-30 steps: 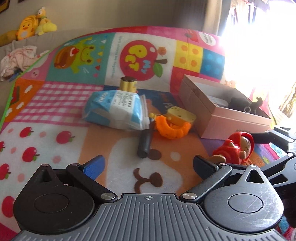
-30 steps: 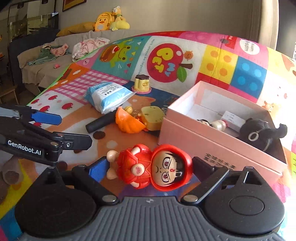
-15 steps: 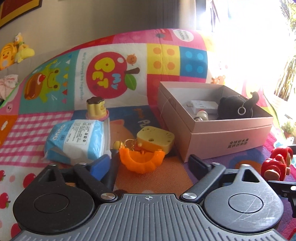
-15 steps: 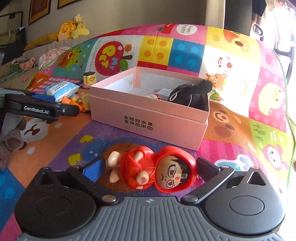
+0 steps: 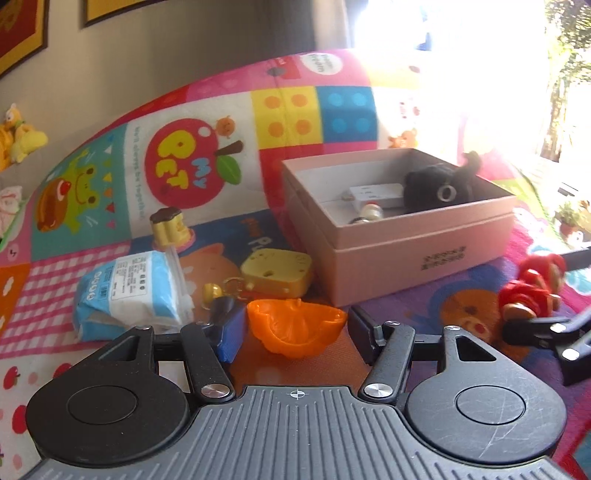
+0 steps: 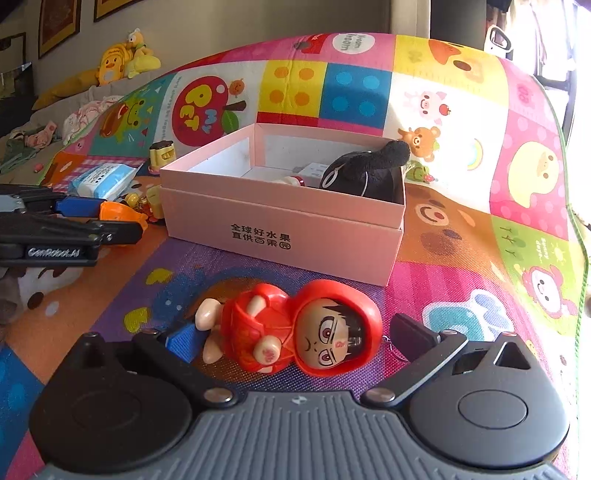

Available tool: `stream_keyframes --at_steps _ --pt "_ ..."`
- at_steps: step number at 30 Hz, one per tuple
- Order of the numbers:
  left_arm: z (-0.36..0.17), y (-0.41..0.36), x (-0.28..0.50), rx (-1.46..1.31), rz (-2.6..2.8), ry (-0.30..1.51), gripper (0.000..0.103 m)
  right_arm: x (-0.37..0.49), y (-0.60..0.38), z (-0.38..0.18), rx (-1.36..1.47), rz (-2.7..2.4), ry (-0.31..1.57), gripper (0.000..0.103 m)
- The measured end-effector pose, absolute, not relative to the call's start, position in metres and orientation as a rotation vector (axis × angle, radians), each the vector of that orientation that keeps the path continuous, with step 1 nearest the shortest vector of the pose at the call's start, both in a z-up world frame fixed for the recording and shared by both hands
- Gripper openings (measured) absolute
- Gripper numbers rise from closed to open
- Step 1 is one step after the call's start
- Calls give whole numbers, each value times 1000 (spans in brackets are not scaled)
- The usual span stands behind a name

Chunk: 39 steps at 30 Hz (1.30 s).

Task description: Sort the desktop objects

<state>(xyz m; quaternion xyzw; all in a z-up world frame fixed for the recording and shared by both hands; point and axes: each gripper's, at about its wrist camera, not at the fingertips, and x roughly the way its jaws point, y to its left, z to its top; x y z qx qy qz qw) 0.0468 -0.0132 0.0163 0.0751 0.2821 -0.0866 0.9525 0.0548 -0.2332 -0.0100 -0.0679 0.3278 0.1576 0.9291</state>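
orange bowl (image 5: pixel 295 328) between closing left tongs (image 5: pixel 295 332).

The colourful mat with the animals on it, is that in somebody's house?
Probably a home living room. The cartoon play mat covers the surface, stuffed animals sit on a sofa behind it, and framed pictures hang on the wall.

Pink box (image 6: pixel 280 229) front: Chinese print "全球好水果 直供百果园". Left gripper (image 6: pixel 122 221) arm: "GenRobot.AI". Play mat (image 6: pixel 461 258): "MY PET" on red apple, "Sunny days" on green square. Tissue pack (image 5: pixel 129 291) label too small to read.
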Motion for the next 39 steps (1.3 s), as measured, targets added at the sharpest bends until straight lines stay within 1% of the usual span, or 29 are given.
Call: stream_keyframes --at_steps 4,5,6,7,8,12,16,20,24,26,28,29,33,39 --pt "19 -30 13 144 -331 581 68 54 -232 -10 -147 323 671 103" --pt "18 -33 8 142 -348 579 77 54 -232 -10 -149 323 670 103" --pt "17 -36 4 140 -359 580 82 53 -232 -9 -148 323 666 103" --pt "14 -39 0 137 -363 580 90 52 -233 -8 -146 323 655 103" --pt "12 -40 -1 137 -365 581 93 50 -234 -7 -145 323 641 103" --pt "3 -37 5 109 -340 615 94 43 -239 12 -124 346 587 103" --pt "2 -30 8 66 -336 622 97 50 -237 49 -150 364 466 103" --pt "2 -28 6 56 -342 617 100 92 -228 74 -127 373 450 103" --pt "2 -27 7 47 -350 621 100 153 -209 73 -165 328 495 103" --pt "2 -27 7 42 -346 625 100 182 -201 69 -197 294 525 97" --pt "1 -25 7 30 -343 626 100 211 -198 62 -190 289 609 79" --pt "1 -24 8 20 -342 628 100 222 -199 59 -173 279 644 76" --pt "0 -19 12 -21 -338 644 100 242 -210 44 -79 241 753 59" --pt "-1 -18 13 -35 -351 647 100 231 -221 42 33 311 799 59"
